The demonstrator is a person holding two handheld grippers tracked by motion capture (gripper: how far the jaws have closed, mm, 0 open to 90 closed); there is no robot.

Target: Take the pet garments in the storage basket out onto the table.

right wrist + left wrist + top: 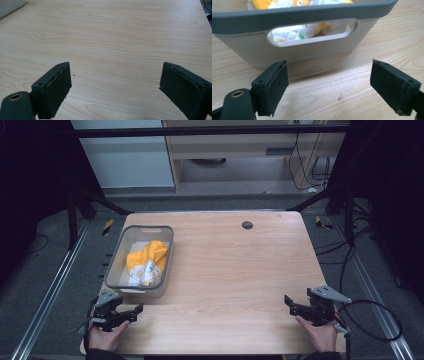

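High view: nearest the camera, your two hands come in at the bottom edge of the table (225, 285). Your left gripper (131, 313) sits at the near left corner, jaws spread, nothing between them, aimed rightward along the table's near edge. Just beyond it stands the grey basket (116, 270), on the left half of the table, its long side running away from you. Inside lies a bundled orange and white cloth (146, 262), orange part toward the far end, patterned white part toward the near end. Your right gripper (295, 306) rests at the near right corner, well apart from the basket, jaws released and empty, cable (375, 320) looping off the table's right side. A small dark round disc (247, 225) is set in the table near its far edge.

Left gripper view: both black jaws stand wide, bare wood between them. The basket's near wall (312, 50) is just ahead of the tips, not touching. Through its handle slot you see the quilted white cloth (294, 33) with orange and green prints.

Right gripper view: jaws wide apart, gripping nothing, over bare wood grain. A corner of the basket (10, 6) shows at top left, far off.
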